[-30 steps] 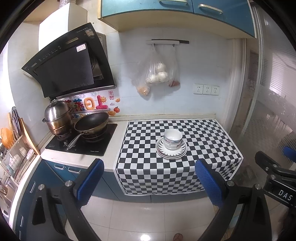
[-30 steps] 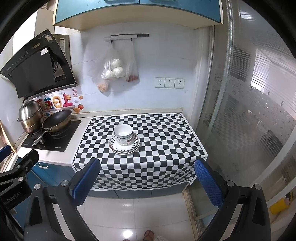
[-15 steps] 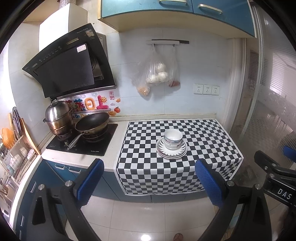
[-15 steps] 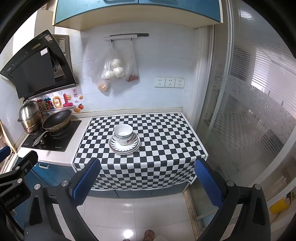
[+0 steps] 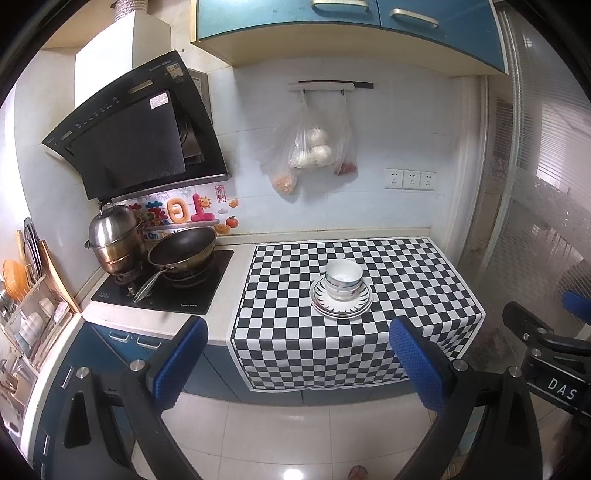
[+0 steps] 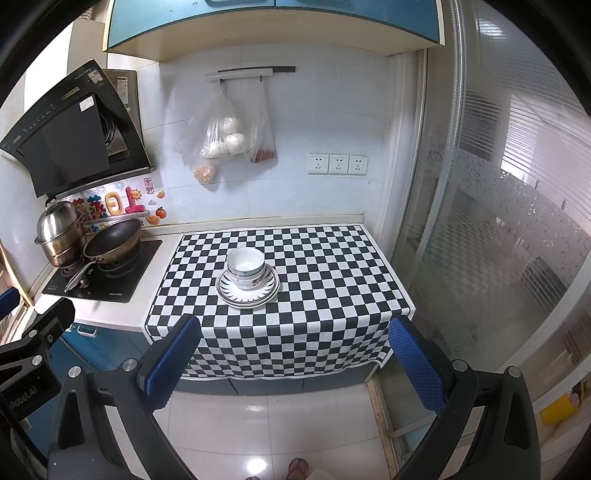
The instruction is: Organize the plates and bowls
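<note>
A black-and-white checkered cloth (image 5: 354, 302) covers the right part of a kitchen counter under blue wall cabinets (image 5: 343, 22), its front edge hanging over the lower cabinet doors. Near the cloth's middle, stacked bowls (image 5: 343, 278) sit on stacked plates (image 5: 341, 301); to the left a frying pan (image 5: 183, 253) and steel pot (image 5: 112, 240) stand on the black stove (image 5: 166, 284), beneath the range hood (image 5: 136, 144). The left gripper (image 5: 295, 362) and right gripper (image 6: 293, 360) hang over the tiled floor well short of the counter, jaws spread wide, nothing between them.

The left gripper (image 5: 295, 354) and right gripper (image 6: 293, 350) hang side by side, jaws spread wide.
</note>
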